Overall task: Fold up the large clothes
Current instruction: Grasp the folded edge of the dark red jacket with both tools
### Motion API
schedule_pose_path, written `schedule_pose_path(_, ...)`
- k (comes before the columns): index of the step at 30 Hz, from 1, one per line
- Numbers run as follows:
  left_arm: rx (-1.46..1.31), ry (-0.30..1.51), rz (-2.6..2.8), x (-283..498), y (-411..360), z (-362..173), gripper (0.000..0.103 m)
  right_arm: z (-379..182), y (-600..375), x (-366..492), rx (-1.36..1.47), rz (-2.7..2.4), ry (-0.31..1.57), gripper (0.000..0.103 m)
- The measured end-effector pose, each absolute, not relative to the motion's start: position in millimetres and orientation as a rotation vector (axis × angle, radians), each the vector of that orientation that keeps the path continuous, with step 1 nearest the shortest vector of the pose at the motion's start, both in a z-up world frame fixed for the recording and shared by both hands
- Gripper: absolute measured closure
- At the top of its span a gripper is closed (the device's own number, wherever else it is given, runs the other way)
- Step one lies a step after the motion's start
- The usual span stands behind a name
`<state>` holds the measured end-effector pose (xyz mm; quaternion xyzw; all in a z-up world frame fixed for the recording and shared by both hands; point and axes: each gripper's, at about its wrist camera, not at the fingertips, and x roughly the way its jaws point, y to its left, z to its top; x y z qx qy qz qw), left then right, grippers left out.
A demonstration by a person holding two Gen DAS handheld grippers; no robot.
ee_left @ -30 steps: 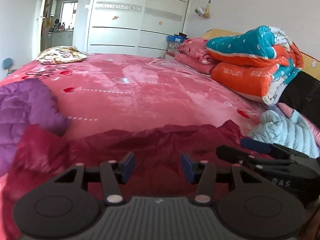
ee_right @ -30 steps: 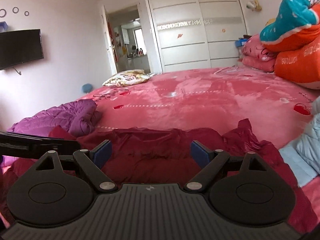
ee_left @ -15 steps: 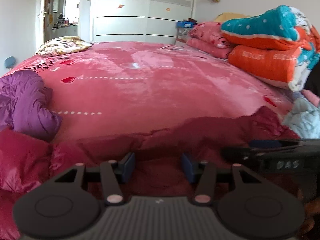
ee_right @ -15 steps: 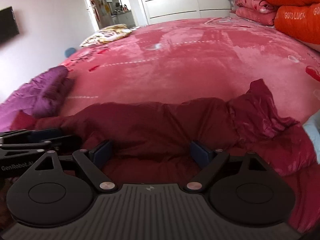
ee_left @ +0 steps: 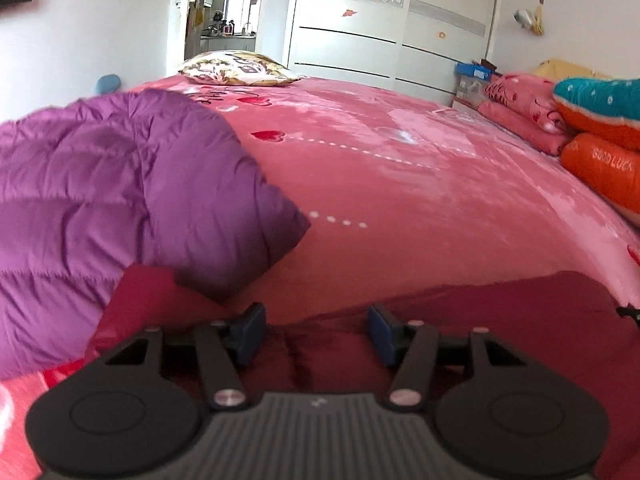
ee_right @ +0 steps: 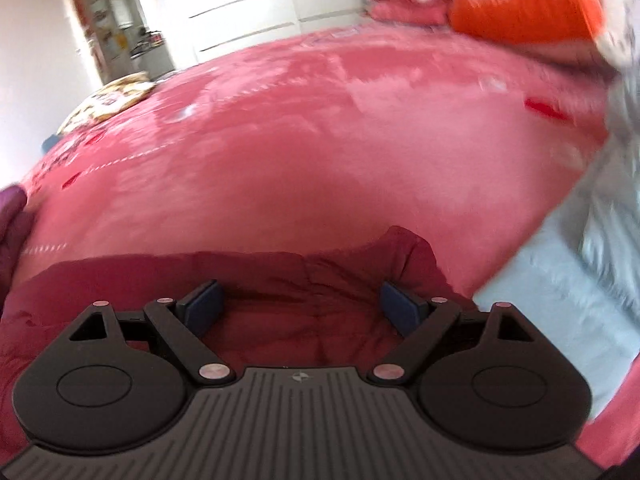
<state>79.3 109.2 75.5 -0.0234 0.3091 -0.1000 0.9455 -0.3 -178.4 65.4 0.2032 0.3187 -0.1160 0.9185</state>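
Step in hand: we judge this the approach to a grasp; both tools hang low over the dark red padded jacket, not yet folded.
Where the jacket lies: along the bottom of both views, on the near edge of the bed, its far hem running left to right across the frame.
Left hand-held gripper: its jaws are opening; jacket cloth shows below the gap, and the blue pads press on nothing.
Right hand-held gripper: spread wide over the jacket's rumpled right end, pinching nothing.
Next move: we would lower each tool until a pad slips under the hem, then close on one layer only.
Materials: the jacket looks slick and puffy, likely to slide and spring back; the bed cover is plush pink with hearts.
Neighbours: a purple quilted jacket bulges at left, touching the red one; a pale blue padded garment lies at right.
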Motion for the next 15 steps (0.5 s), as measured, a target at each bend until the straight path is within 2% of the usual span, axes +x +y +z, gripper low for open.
schedule_pose_path(15,-0.095,0.614,-0.249,96.2,105.1,44.9,0.032,46.0,-156.3,10.5,0.331,-0.291,0.616,0.0)
